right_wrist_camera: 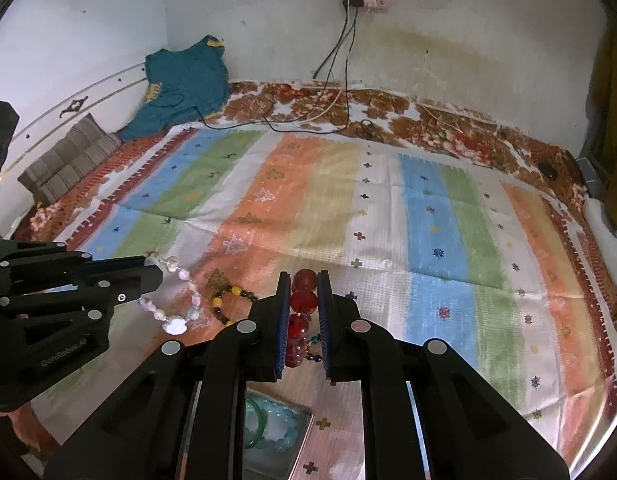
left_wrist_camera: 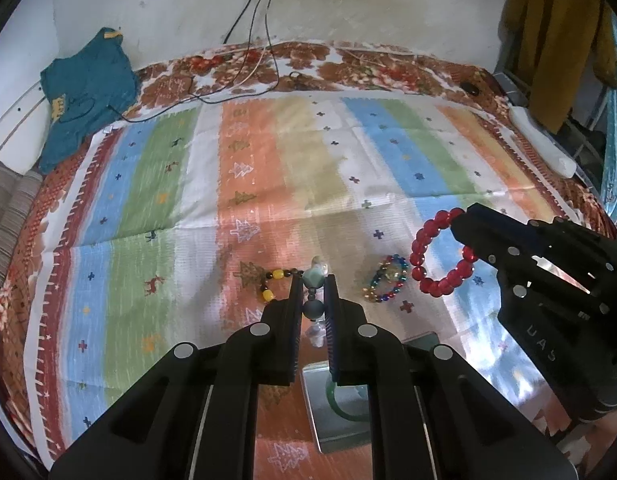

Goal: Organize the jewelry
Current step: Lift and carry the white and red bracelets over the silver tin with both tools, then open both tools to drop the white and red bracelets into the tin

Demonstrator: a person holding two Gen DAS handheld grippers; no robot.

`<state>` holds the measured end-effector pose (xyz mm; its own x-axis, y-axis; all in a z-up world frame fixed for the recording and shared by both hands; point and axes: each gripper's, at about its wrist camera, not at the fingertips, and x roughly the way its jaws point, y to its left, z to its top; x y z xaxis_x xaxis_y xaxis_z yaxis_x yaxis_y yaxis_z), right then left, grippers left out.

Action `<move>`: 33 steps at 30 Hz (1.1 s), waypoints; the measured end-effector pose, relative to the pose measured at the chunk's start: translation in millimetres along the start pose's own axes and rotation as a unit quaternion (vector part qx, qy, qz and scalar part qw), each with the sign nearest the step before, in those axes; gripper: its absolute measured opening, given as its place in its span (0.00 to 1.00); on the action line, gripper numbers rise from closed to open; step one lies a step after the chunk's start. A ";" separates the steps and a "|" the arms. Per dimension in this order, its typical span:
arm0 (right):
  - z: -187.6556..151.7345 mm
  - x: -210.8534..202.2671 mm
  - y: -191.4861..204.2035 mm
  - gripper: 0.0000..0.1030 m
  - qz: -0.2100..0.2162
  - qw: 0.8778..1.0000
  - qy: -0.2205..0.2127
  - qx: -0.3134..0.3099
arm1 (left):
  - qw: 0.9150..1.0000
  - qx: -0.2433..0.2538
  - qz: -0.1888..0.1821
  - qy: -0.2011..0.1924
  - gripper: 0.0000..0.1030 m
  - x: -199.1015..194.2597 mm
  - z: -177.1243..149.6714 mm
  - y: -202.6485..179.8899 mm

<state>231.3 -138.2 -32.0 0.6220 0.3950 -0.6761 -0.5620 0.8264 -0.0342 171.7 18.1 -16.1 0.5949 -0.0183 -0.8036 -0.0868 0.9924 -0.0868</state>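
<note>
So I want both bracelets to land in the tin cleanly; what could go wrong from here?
1. The red bead bracelet hangs from the right gripper by a few beads; it may swing or slip out.
2. The pale bead bracelet dangles loosely from the left gripper and could snag the yellow-and-black bracelet lying beneath.
3. The tin sits near and already holds bangles, so drops may miss.

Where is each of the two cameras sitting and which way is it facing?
Left wrist: on the left gripper, facing forward over the striped mat; its fingers pinch a pale bead bracelet.
Right wrist: on the right gripper, facing likewise; its fingers pinch the red bead bracelet.
Both show the other gripper and the yellow-and-dark bead bracelet.
</note>
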 end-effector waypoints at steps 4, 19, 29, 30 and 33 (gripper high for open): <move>-7.0 -12.9 2.8 0.14 0.003 1.000 -0.004 -0.002 | 1.000 0.003 -0.006 -0.009 0.10 -10.6 -5.7 -4.2; -37.9 -37.1 12.6 0.14 0.007 1.000 0.003 -0.010 | 0.999 0.011 -0.026 -0.027 0.10 -40.5 -35.8 -17.0; -56.9 -45.0 15.8 0.14 0.011 1.000 0.016 -0.012 | 0.999 0.007 -0.046 -0.024 0.10 -46.1 -47.7 -18.3; -58.9 -44.5 16.5 0.14 0.012 1.000 0.020 -0.013 | 0.998 0.004 -0.052 -0.020 0.10 -44.8 -48.1 -17.3; -60.0 -41.6 16.5 0.15 0.009 1.000 0.028 -0.010 | 0.999 0.006 -0.048 -0.004 0.10 -36.4 -48.9 -18.6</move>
<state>163.4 -165.1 -48.6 0.5798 0.3867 -0.7172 -0.5844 0.8107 -0.0354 112.5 -5.7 -14.0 0.6064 -0.1118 -0.7872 -0.0192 0.9877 -0.1551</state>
